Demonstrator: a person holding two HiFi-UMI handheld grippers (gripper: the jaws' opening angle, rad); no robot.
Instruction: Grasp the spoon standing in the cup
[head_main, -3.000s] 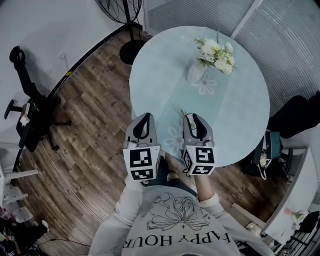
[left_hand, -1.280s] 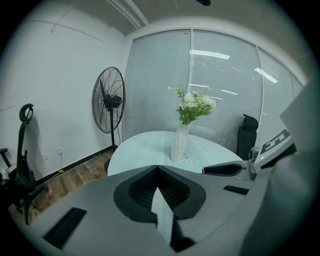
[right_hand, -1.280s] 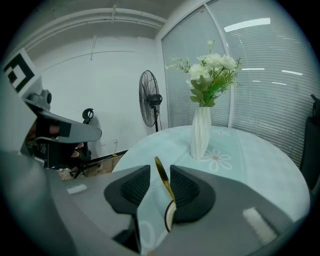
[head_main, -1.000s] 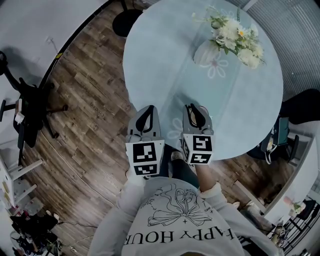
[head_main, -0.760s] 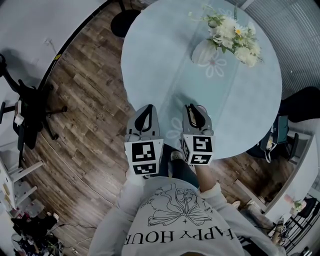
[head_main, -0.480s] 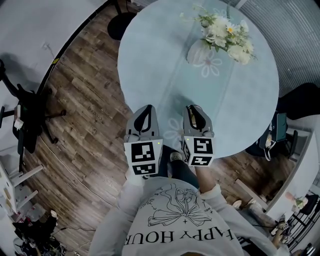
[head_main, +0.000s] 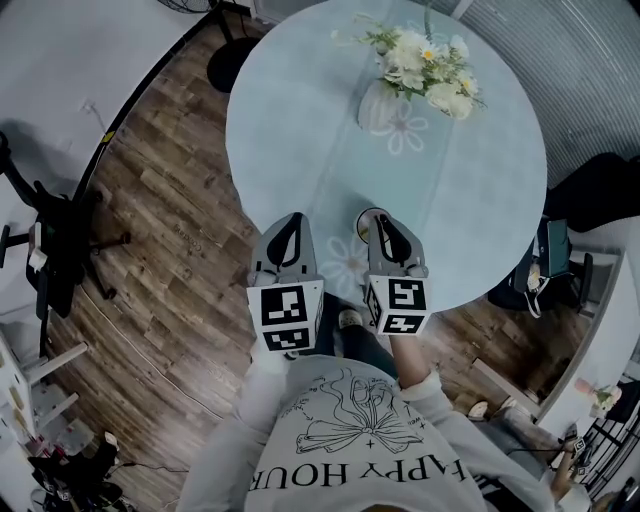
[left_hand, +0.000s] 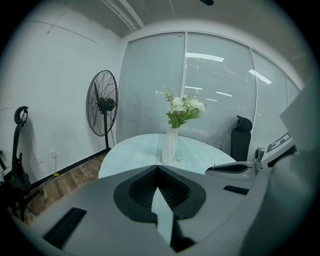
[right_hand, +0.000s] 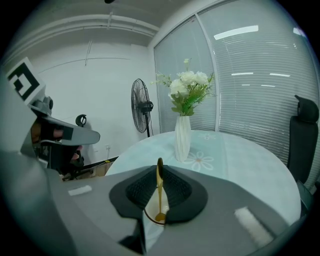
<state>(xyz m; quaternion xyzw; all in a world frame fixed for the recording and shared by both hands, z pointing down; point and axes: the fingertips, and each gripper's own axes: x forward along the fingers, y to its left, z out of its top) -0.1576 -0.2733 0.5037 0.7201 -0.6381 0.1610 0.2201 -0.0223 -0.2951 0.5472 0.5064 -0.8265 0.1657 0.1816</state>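
Pale round table (head_main: 300, 130), white cup (right_hand: 150, 206), slim golden spoon (right_hand: 159, 195) upright, bowl down.

You had a round table (head_main: 300, 130) before you, draped in pale cloth printed with daisies. A white vase (head_main: 372, 106) of flowers stood on its far side, right of centre. A cup (right_hand: 151, 206) sat close to the near edge.

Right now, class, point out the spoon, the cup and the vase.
spoon (right_hand: 159, 192), right gripper view, middle of its handle.
cup (right_hand: 151, 206), right gripper view, pale inner wall.
vase (right_hand: 182, 137), right gripper view, ribbed white body.
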